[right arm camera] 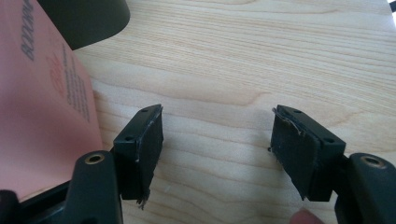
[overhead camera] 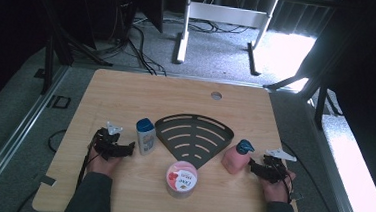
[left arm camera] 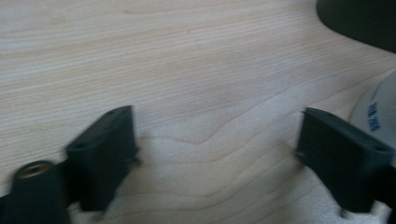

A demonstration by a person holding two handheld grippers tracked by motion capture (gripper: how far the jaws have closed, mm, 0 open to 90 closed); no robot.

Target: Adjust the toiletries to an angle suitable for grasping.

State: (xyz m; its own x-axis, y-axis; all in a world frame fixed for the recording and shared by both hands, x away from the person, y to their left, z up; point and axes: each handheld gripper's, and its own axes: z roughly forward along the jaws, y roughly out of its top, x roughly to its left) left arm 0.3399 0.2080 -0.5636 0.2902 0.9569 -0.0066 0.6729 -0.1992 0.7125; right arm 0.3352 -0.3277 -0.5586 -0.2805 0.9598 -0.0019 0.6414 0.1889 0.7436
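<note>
My left gripper lies low on the table just left of a white bottle with a blue cap. Its jaws are open, with bare wood between them. The bottle's white side shows just past the right-hand jaw. My right gripper sits just right of a pink bottle with a blue pump top. It is open too, nothing between the jaws, and the pink bottle stands outside the left-hand jaw. A round tub with a pink and white lid stands near the front middle.
A black fan-shaped slotted rack lies flat in the middle of the wooden table, between the two bottles; its dark edge appears in both gripper views. A small round hole is near the far edge.
</note>
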